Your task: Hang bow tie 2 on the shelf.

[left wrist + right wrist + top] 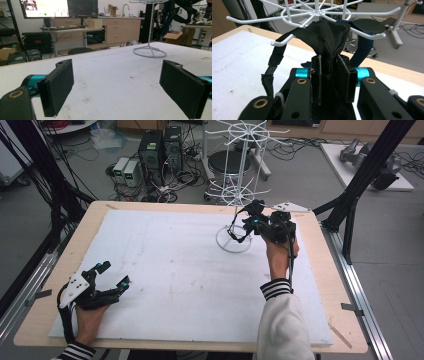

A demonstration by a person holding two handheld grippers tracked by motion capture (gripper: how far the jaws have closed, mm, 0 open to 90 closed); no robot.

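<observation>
I see black cloth (325,35) with a black strap (274,60) on a white wire rack (239,180), black tools with teal joints, striped black-and-white cuffs (276,288), and a white tabletop (175,265) edged in pale wood.

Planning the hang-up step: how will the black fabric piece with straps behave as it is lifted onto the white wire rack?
Probably floppy: the black fabric piece with straps bunches between the right gripper pads, one strap dangling. Likely light. It may snag on the white wire rack hooks.

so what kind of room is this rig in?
Looks like a robotics lab or workshop, not a home: desktop computers with cable tangles on the floor beyond the table, a big monitor over a workbench, and black frame struts around the table.
</observation>
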